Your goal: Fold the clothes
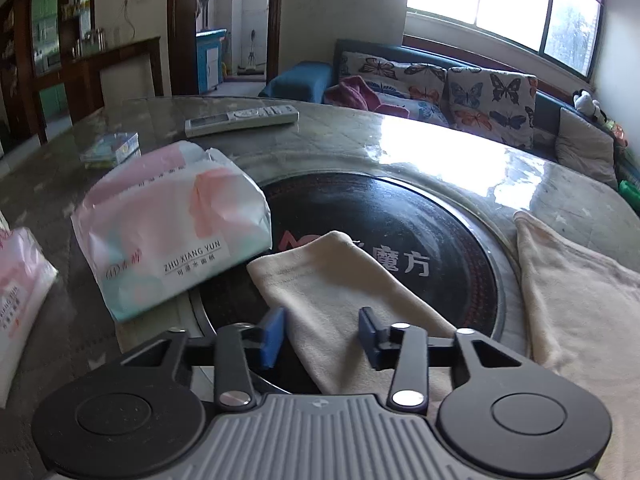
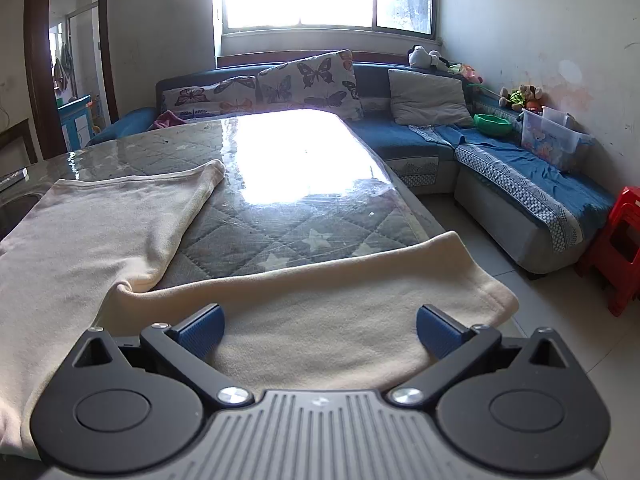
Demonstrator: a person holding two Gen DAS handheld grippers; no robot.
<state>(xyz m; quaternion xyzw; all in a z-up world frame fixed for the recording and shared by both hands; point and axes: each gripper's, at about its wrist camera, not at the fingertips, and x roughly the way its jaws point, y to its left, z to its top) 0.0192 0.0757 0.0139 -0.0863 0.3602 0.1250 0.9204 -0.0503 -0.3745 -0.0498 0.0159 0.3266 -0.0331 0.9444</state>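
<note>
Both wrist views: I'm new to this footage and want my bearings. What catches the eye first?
The cream garment dominates, spread over the quilted, glass-topped table, one sleeve reaching between the open fingers of the left gripper and another part lying under the open right gripper. Next comes the black round hotplate set into the table, with a pink-and-white tissue pack to its left. Behind, window glare falls over a blue sofa with butterfly cushions.

We are seeing the cream cloth (image 2: 132, 220) running under our right gripper (image 2: 318, 330), and the picture edge is cutting it off.
</note>
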